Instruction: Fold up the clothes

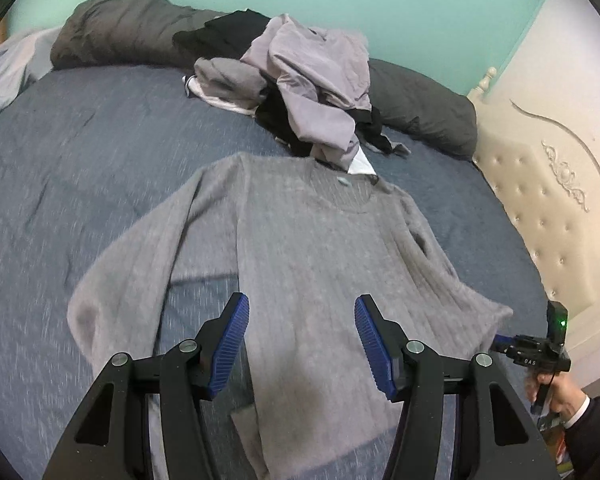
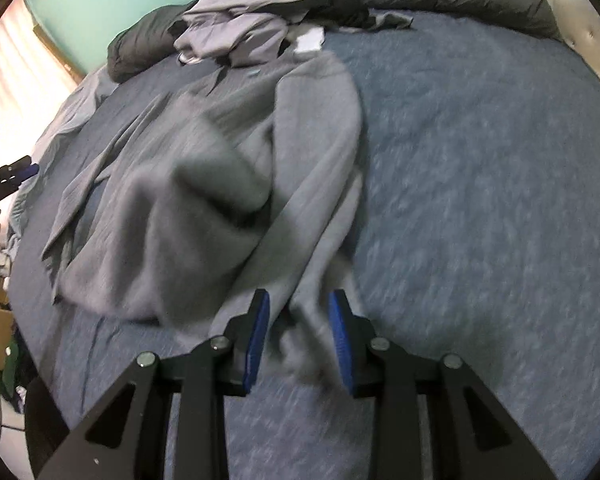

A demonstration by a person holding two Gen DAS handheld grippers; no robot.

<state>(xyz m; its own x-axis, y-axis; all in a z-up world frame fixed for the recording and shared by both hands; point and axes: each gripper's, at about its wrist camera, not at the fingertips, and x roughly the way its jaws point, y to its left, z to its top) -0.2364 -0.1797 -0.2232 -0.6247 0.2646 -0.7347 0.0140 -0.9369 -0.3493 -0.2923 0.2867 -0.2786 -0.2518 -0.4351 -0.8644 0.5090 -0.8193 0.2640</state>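
A grey sweater (image 1: pixel 300 248) lies flat mid-bed (image 1: pixel 80 160). The left claw (image 1: pixel 302 340) hangs over its hem, jaws apart and empty. The right claw (image 2: pixel 298 336), tilted down, stands apart around a sleeve (image 2: pixel 320 200). A clothes pile (image 1: pixel 300 80) sits at 12 o'clock, a headboard (image 1: pixel 548 200) at 3.

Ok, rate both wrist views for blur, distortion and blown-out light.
Left wrist view: strong fisheye bending with dark corners; the blue bedspread is streaked, while the grey sweater stays fairly readable. Right wrist view: heavier motion smear across the sweater and bedspread; the curtained window at the left edge is overexposed. The gripper fingers stay sharp in both views.
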